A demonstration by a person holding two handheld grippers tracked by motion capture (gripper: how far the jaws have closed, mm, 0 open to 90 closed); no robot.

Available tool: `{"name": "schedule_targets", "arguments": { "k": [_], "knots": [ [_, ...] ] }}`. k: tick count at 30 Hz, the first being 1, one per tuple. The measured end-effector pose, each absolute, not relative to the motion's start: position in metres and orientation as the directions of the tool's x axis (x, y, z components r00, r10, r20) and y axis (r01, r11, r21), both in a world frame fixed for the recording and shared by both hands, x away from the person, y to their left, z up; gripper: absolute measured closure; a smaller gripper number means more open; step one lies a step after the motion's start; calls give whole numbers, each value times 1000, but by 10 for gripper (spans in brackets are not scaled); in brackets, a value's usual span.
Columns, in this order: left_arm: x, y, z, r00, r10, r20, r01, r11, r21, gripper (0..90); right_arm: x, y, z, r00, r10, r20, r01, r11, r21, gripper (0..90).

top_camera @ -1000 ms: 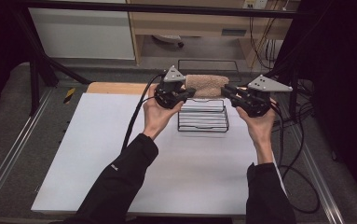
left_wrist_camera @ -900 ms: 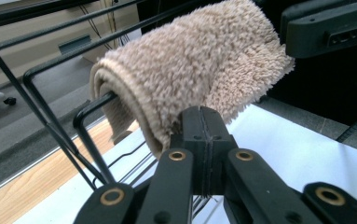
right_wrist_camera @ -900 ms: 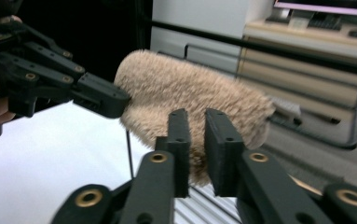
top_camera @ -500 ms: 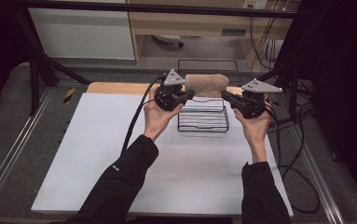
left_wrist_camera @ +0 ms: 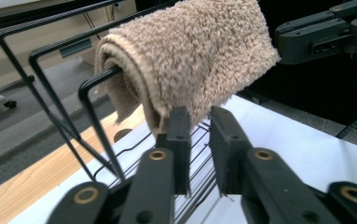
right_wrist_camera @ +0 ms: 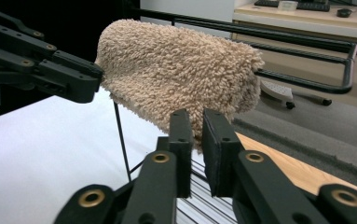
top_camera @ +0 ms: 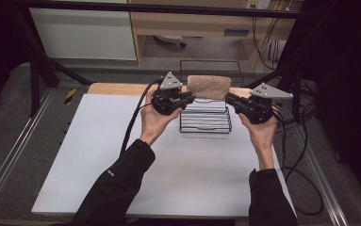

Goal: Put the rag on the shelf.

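- The left gripper (left_wrist_camera: 199, 126) has its two black jaws a narrow gap apart, and they have just been opening; the lower hem of the towel (left_wrist_camera: 190, 60) hangs right at the tips, but the pads do not press on it.
- The right gripper (right_wrist_camera: 195, 128) also shows a narrow slot between its jaws, which have just been opening a little; the towel's (right_wrist_camera: 176, 65) fringe sits just behind the tips, and whether it touches a pad is hard to tell from this angle.
- In the high view the left gripper (top_camera: 184, 99) and right gripper (top_camera: 231, 100) flank the towel (top_camera: 209, 86) from either side, each held in a hand with a dark sleeve.
- The surface is a white sheet (top_camera: 121, 165) laid over a wooden table (top_camera: 117, 88), whose pale wood edge shows at the far side.
- A black wire rack (top_camera: 205, 121) stands on the sheet between the two hands; its upright bars (left_wrist_camera: 55, 93) carry the towel.
- Beyond the table lie a grey floor, a light wooden cabinet (top_camera: 192, 23) and black cables (top_camera: 305, 155) trailing at the right.
- The towel, beige and looped, is folded over the rack's top bar, above the sheet, with both sets of jaws pointing at its lower edge from opposite ends.
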State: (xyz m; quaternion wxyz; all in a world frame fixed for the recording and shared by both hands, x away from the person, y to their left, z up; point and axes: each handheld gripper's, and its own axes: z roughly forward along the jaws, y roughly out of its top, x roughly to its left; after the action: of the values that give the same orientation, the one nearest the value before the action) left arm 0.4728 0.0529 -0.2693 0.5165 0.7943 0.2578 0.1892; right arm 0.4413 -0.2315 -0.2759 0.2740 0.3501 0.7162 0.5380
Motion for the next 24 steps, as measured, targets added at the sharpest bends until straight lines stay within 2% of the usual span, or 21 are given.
{"name": "schedule_targets", "arguments": {
  "k": [2,3,11,14,15,21,23,24],
  "knots": [
    [470,57,-270,796,604,31,219,-335,916,737,440,-232,-276,-602,799,-10,208,168,964,785],
    [469,58,-271,798,603,28,220,-335,916,697,438,-233,-276,-604,797,8,218,156,964,753],
    [456,79,-283,799,601,7,247,-339,908,555,429,-234,-278,-613,790,31,246,154,957,627],
    [451,88,-290,796,606,6,258,-348,901,460,424,-234,-281,-617,786,39,264,160,951,557],
    [450,92,-292,793,609,5,260,-346,902,460,424,-234,-281,-617,786,39,264,160,951,557],
    [437,115,-309,775,632,10,268,-344,900,319,415,-232,-288,-621,782,53,287,164,944,376],
    [433,122,-314,772,636,8,272,-342,899,303,414,-232,-289,-622,781,54,290,165,943,361],
    [431,126,-317,769,639,4,276,-338,900,270,412,-232,-291,-621,782,53,294,170,941,317]
  ]
}}
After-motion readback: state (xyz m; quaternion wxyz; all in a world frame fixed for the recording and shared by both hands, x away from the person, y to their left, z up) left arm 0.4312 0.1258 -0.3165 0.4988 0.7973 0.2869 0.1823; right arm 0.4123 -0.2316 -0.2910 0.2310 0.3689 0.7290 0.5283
